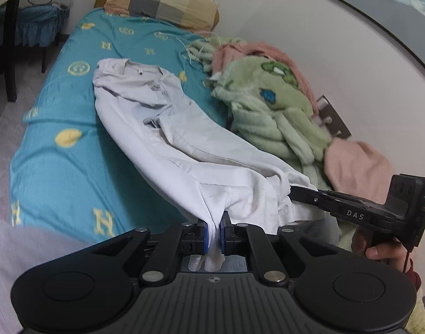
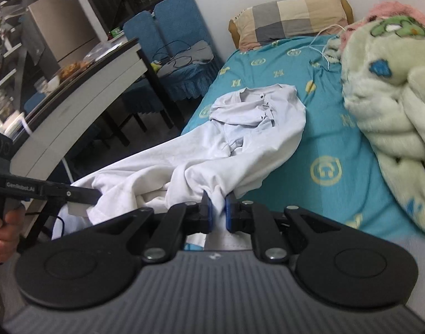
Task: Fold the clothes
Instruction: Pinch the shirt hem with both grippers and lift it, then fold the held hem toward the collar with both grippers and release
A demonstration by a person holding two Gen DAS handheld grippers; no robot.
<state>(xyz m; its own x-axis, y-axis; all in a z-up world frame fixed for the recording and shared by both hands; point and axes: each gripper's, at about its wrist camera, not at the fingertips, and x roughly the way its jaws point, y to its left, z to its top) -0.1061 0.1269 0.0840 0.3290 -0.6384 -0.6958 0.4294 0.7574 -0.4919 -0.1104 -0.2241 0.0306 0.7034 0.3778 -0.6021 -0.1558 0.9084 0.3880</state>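
Note:
A pale grey-white collared shirt (image 1: 168, 128) stretches across the teal bed, its collar end resting far up the sheet and its near end lifted. My left gripper (image 1: 214, 229) is shut on a bunched fold of the shirt's hem, cloth pinched between its blue pads. In the right wrist view the same shirt (image 2: 257, 128) runs from its collar down to my right gripper (image 2: 218, 211), shut on another gathered part of the hem. The right gripper (image 1: 296, 192) also shows at the right of the left wrist view, its tip buried in the cloth. The left gripper (image 2: 97, 194) enters from the left there.
The bed has a teal sheet (image 1: 73, 172) with yellow prints and a checked pillow (image 1: 162, 0) at its head. A green and pink fleece blanket (image 1: 273, 105) is heaped along the wall side. A table (image 2: 73, 89) and blue chairs (image 2: 173, 41) stand beside the bed.

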